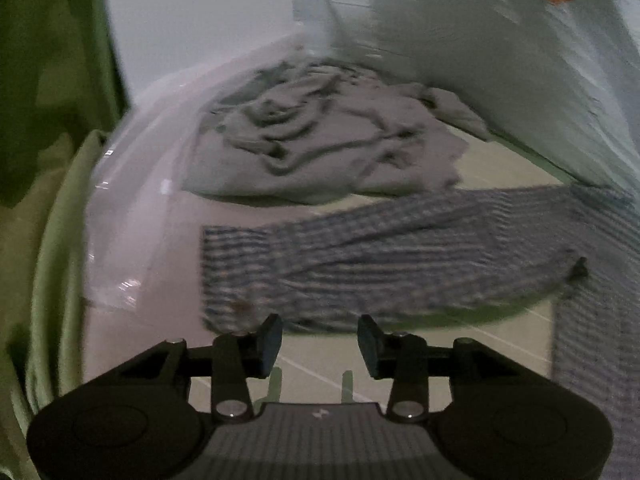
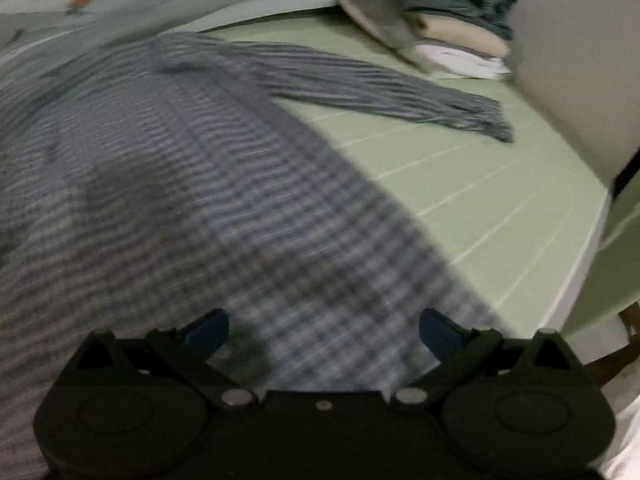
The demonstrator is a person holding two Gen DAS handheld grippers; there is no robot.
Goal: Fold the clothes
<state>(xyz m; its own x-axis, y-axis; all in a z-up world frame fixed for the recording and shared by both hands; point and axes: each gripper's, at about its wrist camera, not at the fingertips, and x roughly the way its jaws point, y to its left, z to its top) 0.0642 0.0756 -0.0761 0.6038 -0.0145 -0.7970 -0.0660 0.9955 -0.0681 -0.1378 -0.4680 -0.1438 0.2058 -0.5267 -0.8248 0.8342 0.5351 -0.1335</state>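
On the pale green striped bed sheet (image 2: 460, 184) a blue-grey checked long-sleeved shirt (image 2: 192, 184) is spread flat, one sleeve (image 2: 372, 84) outstretched. Right gripper (image 2: 324, 334) is held above it, fingers wide, empty. Left gripper (image 1: 319, 346) is partly open, gripping nothing. Crumpled grey garment (image 1: 320, 140) lies beyond; folded stack (image 2: 440, 20) at far corner.

Right claw (image 2: 324, 334) spread wide, empty, above checked shirt (image 2: 192, 200) lying flat on green bed (image 2: 480, 200); one sleeve (image 2: 380, 88) stretched toward folded stack (image 2: 448, 28) at far corner.
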